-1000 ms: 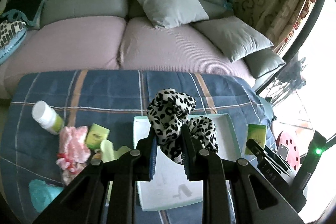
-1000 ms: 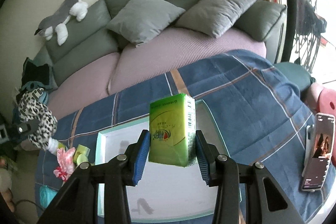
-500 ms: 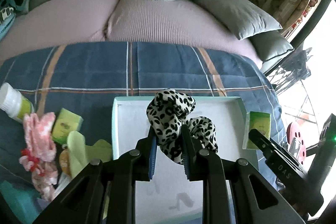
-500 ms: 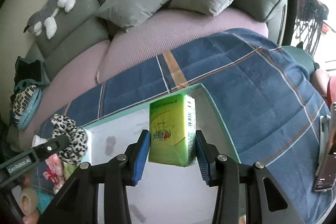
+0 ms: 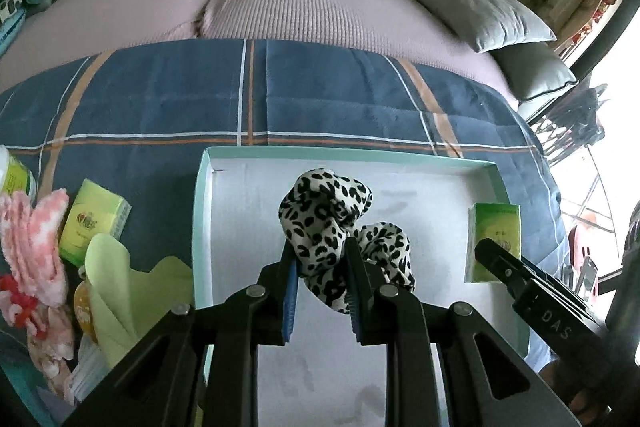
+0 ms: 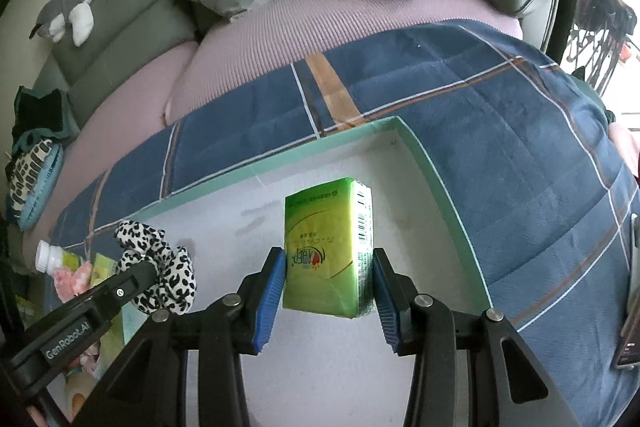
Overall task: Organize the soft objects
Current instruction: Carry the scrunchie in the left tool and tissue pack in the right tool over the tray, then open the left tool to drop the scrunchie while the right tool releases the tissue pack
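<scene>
Your left hand-held gripper (image 5: pixel 320 269) is clamped on the leopard scrunchie (image 5: pixel 334 227) above the tray (image 5: pixel 200 211) | your right hand-held gripper (image 6: pixel 329 277) pinches the green tissue pack (image 6: pixel 328 247) near the tray's far right corner | both have dropped closer to the tray since a second ago | bare tray floor lies between them; clutter sits left of the tray on the blue blanket (image 5: pixel 160 99).

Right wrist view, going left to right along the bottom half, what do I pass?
white-capped bottle → leopard-print scrunchie held by the left gripper → green tissue pack in the right gripper → tray's right wall → phone
</scene>
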The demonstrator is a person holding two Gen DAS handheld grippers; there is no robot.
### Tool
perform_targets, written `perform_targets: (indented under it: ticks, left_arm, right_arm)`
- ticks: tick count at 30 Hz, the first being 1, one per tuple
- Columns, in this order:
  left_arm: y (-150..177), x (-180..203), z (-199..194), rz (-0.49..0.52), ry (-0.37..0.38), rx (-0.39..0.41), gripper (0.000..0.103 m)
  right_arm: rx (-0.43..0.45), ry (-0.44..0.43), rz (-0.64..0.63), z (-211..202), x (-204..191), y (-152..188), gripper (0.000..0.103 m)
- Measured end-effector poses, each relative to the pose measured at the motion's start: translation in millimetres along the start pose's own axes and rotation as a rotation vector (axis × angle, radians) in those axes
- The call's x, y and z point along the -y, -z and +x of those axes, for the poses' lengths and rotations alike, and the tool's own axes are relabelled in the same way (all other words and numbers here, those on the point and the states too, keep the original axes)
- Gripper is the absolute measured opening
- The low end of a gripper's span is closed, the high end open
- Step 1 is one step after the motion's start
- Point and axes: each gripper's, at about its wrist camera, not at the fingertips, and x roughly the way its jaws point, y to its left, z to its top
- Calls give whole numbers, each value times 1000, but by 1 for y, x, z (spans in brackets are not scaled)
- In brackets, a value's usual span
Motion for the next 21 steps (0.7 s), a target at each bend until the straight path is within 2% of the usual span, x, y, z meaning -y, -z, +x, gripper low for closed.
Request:
perform_targets:
  ticks: [12,14,16,21]
  left_arm:
    - [1,-4,18,-9,-22,-19,25]
    - [1,-4,19,-9,-25,-21,30]
    - [1,-2,17,-6,-20,-16,41]
    - [1,4,12,18,-31,-5,45]
  right_arm:
    - [-51,45,-2,16,3,4,47]
    - [-56,53,-7,16,2,5,47]
    - [-52,61,-16,15,0,5,47]
    - [-24,67,-36,10,-3,4,47]
